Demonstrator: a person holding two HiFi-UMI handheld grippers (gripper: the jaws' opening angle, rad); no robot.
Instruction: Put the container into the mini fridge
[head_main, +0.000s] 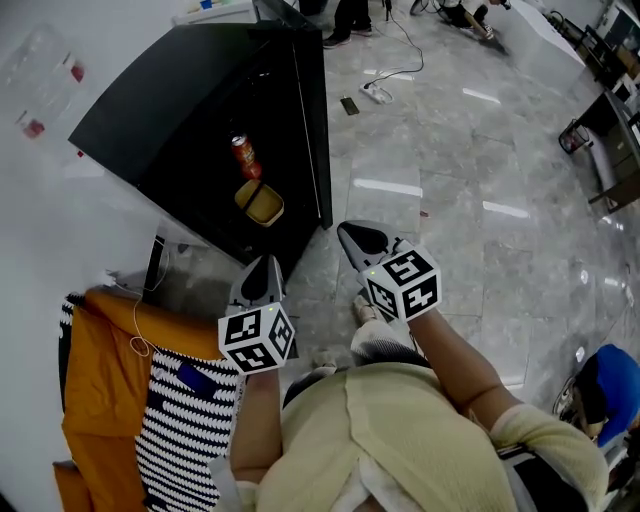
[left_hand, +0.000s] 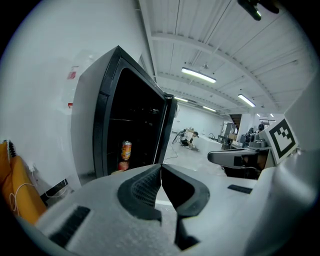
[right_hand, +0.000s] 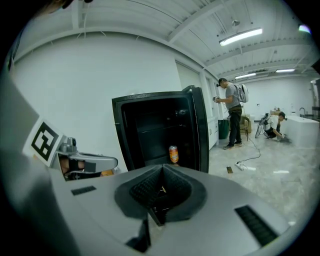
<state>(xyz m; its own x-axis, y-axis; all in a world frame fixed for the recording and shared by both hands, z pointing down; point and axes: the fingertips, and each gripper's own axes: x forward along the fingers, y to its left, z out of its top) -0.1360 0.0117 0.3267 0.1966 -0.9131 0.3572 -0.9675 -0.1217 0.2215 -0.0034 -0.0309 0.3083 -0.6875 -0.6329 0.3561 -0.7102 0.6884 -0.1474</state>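
The black mini fridge (head_main: 200, 110) stands against the white wall with its door (head_main: 312, 120) swung open. Inside it sit a yellow container (head_main: 262, 203) and, behind that, an orange drink can (head_main: 245, 156). My left gripper (head_main: 268, 262) and right gripper (head_main: 352, 232) hover side by side just in front of the fridge, both shut with nothing between the jaws. In the left gripper view the shut left gripper (left_hand: 161, 167) points at the fridge opening and the can (left_hand: 126, 150). The right gripper view shows the shut right gripper (right_hand: 162, 167) facing the fridge (right_hand: 150, 130) and the can (right_hand: 173, 154).
An orange cloth (head_main: 100, 370) and a black-and-white striped fabric (head_main: 185, 430) lie at my left. A power strip with its cable (head_main: 378, 92) lies on the grey tiled floor beyond the door. A blue chair (head_main: 615, 385) stands at the right. People are at the far end of the room (right_hand: 232, 112).
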